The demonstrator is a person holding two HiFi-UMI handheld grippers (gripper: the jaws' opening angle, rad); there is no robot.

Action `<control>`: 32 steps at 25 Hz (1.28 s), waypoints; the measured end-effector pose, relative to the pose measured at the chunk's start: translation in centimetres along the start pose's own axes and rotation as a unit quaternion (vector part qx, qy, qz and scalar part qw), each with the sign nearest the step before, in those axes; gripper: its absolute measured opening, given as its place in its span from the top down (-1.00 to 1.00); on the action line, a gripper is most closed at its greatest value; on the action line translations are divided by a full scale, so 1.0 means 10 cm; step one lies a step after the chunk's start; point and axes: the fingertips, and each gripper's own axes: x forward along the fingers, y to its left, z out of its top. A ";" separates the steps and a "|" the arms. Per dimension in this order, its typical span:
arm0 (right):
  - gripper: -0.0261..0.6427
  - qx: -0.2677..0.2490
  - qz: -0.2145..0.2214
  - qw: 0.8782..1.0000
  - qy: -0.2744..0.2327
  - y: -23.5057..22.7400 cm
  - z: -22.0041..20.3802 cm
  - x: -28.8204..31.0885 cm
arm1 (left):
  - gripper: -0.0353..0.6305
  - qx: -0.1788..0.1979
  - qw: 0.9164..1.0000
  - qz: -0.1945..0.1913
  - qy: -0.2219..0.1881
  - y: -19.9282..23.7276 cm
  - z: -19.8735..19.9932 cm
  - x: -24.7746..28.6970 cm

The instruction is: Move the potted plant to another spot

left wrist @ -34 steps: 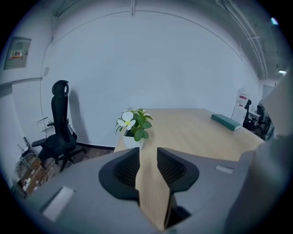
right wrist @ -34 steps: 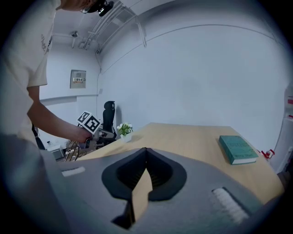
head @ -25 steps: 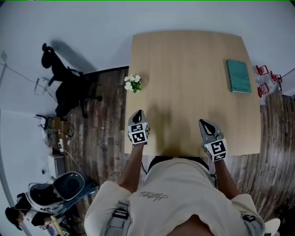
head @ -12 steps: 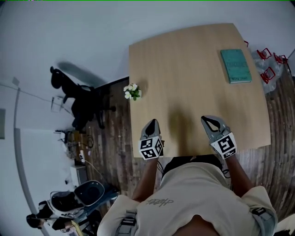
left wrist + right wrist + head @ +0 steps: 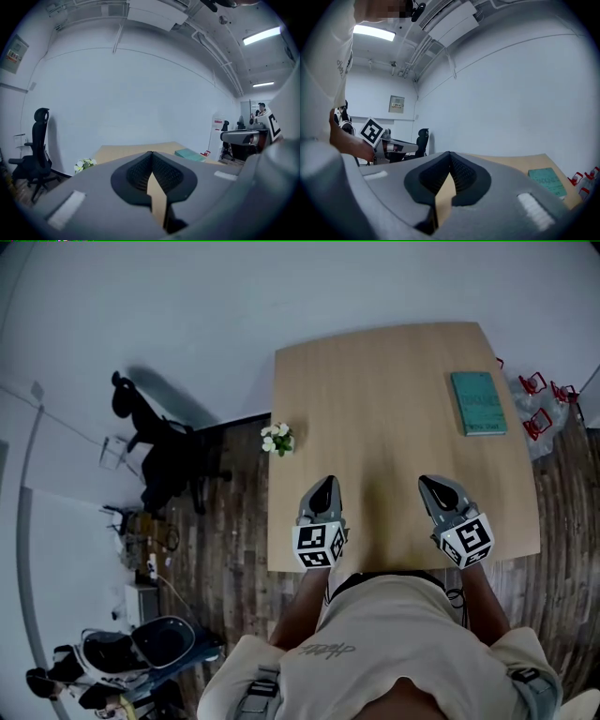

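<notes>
The potted plant point(image 5: 278, 439), small with white flowers and green leaves, stands at the left edge of the wooden table point(image 5: 394, 418); it also shows low at the left as the potted plant point(image 5: 84, 164) in the left gripper view. My left gripper point(image 5: 325, 491) hovers over the table's near left part, shut and empty, a short way nearer than the plant. My right gripper point(image 5: 434, 487) hovers over the near right part, jaws together with nothing between them. Both point toward the far wall.
A teal book point(image 5: 478, 402) lies near the table's far right edge. A black office chair point(image 5: 169, 456) stands on the wood floor left of the table. Red-handled items point(image 5: 544, 404) sit beyond the right edge. A white wall lies behind the table.
Both grippers have risen and shifted slightly forward over the table's near edge. The head view has swung, so the table and plant sit differently in the frame.
</notes>
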 end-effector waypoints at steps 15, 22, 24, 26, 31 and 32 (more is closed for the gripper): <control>0.91 -0.008 -0.021 0.998 -0.058 -0.16 0.53 0.08 | 0.85 0.012 0.997 -0.049 -0.066 0.03 0.60 0.09; 0.91 -0.014 -0.024 0.998 -0.062 -0.17 0.50 0.06 | 0.85 0.027 0.996 -0.044 -0.070 0.08 0.55 0.10; 0.91 -0.012 -0.027 0.998 -0.057 -0.18 0.44 0.02 | 0.85 0.021 0.997 -0.040 -0.065 0.09 0.45 0.08; 0.91 -0.017 -0.028 0.998 -0.045 -0.20 0.38 0.01 | 0.85 0.017 0.997 -0.041 -0.055 0.08 0.36 0.10; 0.91 -0.019 -0.034 0.999 -0.023 -0.25 0.34 0.04 | 0.85 0.017 0.998 -0.049 -0.043 0.07 0.31 0.13; 0.91 -0.016 -0.035 0.999 -0.021 -0.26 0.33 0.04 | 0.85 0.019 0.998 -0.048 -0.043 0.07 0.30 0.11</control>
